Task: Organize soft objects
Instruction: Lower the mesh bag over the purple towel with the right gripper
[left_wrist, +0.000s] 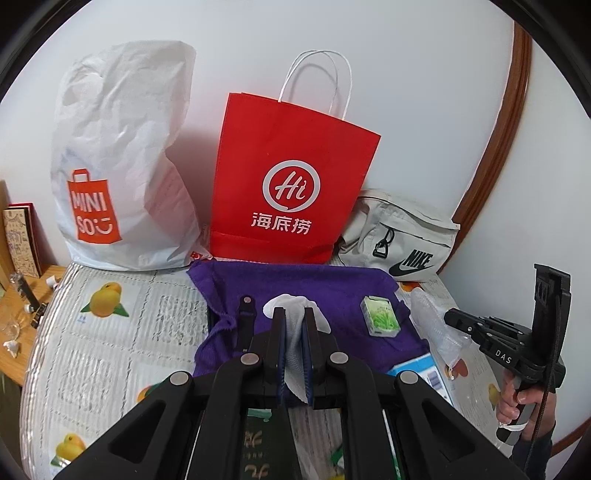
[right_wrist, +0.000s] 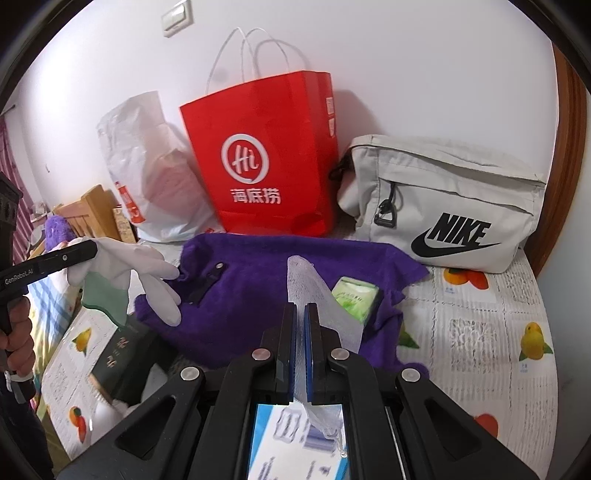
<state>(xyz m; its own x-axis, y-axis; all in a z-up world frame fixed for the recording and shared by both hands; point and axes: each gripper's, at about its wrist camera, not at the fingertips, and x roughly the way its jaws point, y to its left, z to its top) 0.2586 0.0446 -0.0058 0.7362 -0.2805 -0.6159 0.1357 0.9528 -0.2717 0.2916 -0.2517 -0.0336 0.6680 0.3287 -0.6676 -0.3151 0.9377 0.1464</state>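
Pickup step, by my judgement: left gripper (left_wrist: 293, 325) is clamped on a white glove (right_wrist: 122, 273), right gripper (right_wrist: 300, 321) pinches a mesh sleeve (right_wrist: 317, 291), both above the purple cloth (right_wrist: 258, 291). Next calls for carrying them toward the red bag (left_wrist: 291, 184) at 12 o'clock.

A lived-in home, likely a bedroom corner: shopping bags are leaning against a plain white wall (left_wrist: 406, 74), a white Miniso plastic bag (left_wrist: 122, 155) at 11 o'clock and a red paper bag (left_wrist: 291, 184) at 12. A grey Nike pouch (right_wrist: 443, 206) is sitting at 2 o'clock on a fruit-printed cover (right_wrist: 480, 325), where a purple knit (right_wrist: 266, 295) is lying. A wall switch (right_wrist: 178, 16) is showing above, and a wooden side table (left_wrist: 18, 332) is standing at 9 o'clock.
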